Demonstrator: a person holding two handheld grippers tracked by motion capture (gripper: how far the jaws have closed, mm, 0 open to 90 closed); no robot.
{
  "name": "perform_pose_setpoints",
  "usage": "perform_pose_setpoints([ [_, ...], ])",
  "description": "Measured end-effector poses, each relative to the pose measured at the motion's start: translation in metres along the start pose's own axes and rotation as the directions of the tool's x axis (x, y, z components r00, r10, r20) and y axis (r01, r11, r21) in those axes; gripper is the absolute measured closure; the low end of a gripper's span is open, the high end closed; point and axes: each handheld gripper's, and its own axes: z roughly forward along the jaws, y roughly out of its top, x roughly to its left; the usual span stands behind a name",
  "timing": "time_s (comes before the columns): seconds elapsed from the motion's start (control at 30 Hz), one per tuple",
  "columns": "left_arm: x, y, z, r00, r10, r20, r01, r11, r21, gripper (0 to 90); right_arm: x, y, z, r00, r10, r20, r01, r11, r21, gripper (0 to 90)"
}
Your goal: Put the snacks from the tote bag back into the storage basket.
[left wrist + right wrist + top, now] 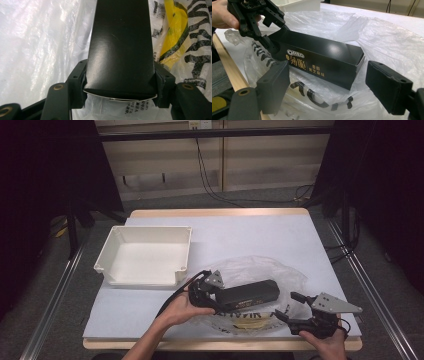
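Observation:
A long black Oreo box (248,294) lies over a crumpled clear plastic bag (260,267) with black and yellow print, near the table's front edge. My left gripper (212,295) is shut on the box's left end; in the left gripper view both jaws press the sides of the box (121,47). My right gripper (290,306) stands open at the front right, a little short of the box's right end. In the right gripper view its two pads (274,86) are spread wide with the box (319,58) lying beyond them and the left gripper (269,37) clamped on its far end.
An empty white rectangular bin (145,255) sits on the white table mat (260,230) at the left, behind the left hand. The table's wooden front edge (120,344) runs just below both hands. Dark curtains and metal rails flank the table.

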Motion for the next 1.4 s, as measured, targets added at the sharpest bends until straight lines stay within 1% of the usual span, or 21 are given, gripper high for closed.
perform_pose_setpoints([
  [0.1,0.001,0.0,-0.001,1.0,0.007,-0.004,-0.007,0.9999,-0.008,42.5,0.0,0.0,0.0,1.0,0.002,0.003,-0.002,1.0,0.0,19.1],
  [0.17,0.0,0.0,-0.001,1.0,-0.001,-0.003,0.001,0.9998,-0.018,42.7,0.0,0.0,-0.001,1.0,0.002,0.008,-0.002,1.0,0.0,19.3],
  [0.27,0.0,0.002,-0.003,1.0,0.007,-0.002,-0.007,0.9999,-0.015,42.9,-0.001,0.0,-0.002,0.9999,0.001,0.011,-0.001,1.0,-0.009,19.8],
  [0.33,0.0,0.003,-0.003,0.9999,-0.013,-0.011,0.013,0.9997,-0.021,43.0,-0.001,0.0,-0.002,0.9999,0.002,0.011,-0.002,1.0,-0.011,19.8],
  [0.37,0.001,0.003,-0.004,1.0,-0.01,0.001,0.01,0.9999,-0.014,43.1,0.0,0.0,-0.002,0.9999,0.004,0.011,-0.004,1.0,-0.011,19.8],
  [0.4,0.0,0.004,-0.005,0.9998,-0.016,-0.01,0.016,0.9995,-0.026,43.1,0.0,0.0,-0.002,0.9999,0.008,0.01,-0.008,1.0,-0.014,19.8],
  [0.53,-0.001,0.006,-0.009,0.9998,-0.019,-0.005,0.019,0.9989,-0.044,43.2,-0.001,0.0,-0.002,0.9999,0.009,0.011,-0.009,1.0,-0.017,19.9],
  [0.57,0.0,0.007,-0.011,1.0,-0.01,-0.001,0.01,0.9991,-0.042,43.2,-0.001,0.0,-0.002,0.9999,0.009,0.012,-0.009,1.0,-0.017,19.9],
  [0.6,-0.001,0.007,-0.012,0.9998,-0.02,0.003,0.02,0.9986,-0.048,43.2,-0.001,0.001,-0.002,0.9999,0.01,0.013,-0.01,1.0,-0.018,19.9],
  [0.63,0.0,0.008,-0.013,1.0,-0.009,0.0,0.009,0.9987,-0.05,43.2,-0.001,0.001,-0.002,0.9999,0.01,0.013,-0.01,1.0,-0.019,19.9],
  [0.73,0.0,0.009,-0.019,1.0,-0.009,-0.003,0.009,0.9975,-0.07,43.2,-0.001,0.001,-0.003,0.9998,0.008,0.016,-0.008,1.0,-0.023,19.9],
  [0.8,0.001,0.01,-0.024,1.0,0.002,0.005,-0.001,0.9967,-0.081,43.2,-0.001,0.001,-0.003,0.9998,0.011,0.018,-0.01,1.0,-0.025,19.9],
  [0.87,-0.001,0.011,-0.026,1.0,0.005,0.007,-0.005,0.997,-0.078,43.2,-0.002,0.001,-0.003,0.9998,0.012,0.018,-0.012,1.0,-0.026,19.9],
  [0.9,-0.002,0.012,-0.027,0.9998,0.021,0.005,-0.021,0.9973,-0.07,43.2,-0.002,0.001,-0.003,0.9998,0.013,0.018,-0.012,1.0,-0.026,19.9],
  [1.0,-0.004,0.012,-0.03,0.9991,0.035,0.024,-0.034,0.998,-0.053,43.2,-0.002,0.001,-0.003,0.9998,0.012,0.017,-0.012,0.999,-0.03,19.9],
  [1.07,-0.004,0.013,-0.032,0.999,0.038,0.021,-0.037,0.9977,-0.057,43.2,-0.002,0.001,-0.004,0.9998,0.013,0.016,-0.012,0.999,-0.033,19.8],
  [1.1,-0.004,0.012,-0.034,0.9994,0.029,0.02,-0.028,0.9978,-0.061,43.3,-0.002,0.001,-0.004,0.9997,0.015,0.018,-0.015,0.999,-0.035,19.8],
  [1.17,-0.004,0.012,-0.036,0.9992,0.035,0.019,-0.033,0.9966,-0.075,43.3,-0.002,0.001,-0.004,0.9997,0.016,0.019,-0.015,0.999,-0.036,19.7],
  [1.2,-0.003,0.013,-0.039,0.999,0.041,0.018,-0.039,0.997,-0.067,43.3,-0.002,0.001,-0.004,0.9997,0.016,0.019,-0.015,0.999,-0.036,19.7],
  [1.27,-0.003,0.013,-0.042,0.9991,0.037,0.019,-0.035,0.9952,-0.092,43.3,-0.002,0.001,-0.004,0.9997,0.018,0.018,-0.017,0.999,-0.032,19.7],
  [1.4,-0.002,0.015,-0.051,0.9992,0.037,0.018,-0.034,0.993,-0.113,43.3,-0.003,0.001,-0.003,0.9997,0.018,0.019,-0.017,0.999,-0.033,19.7],
])
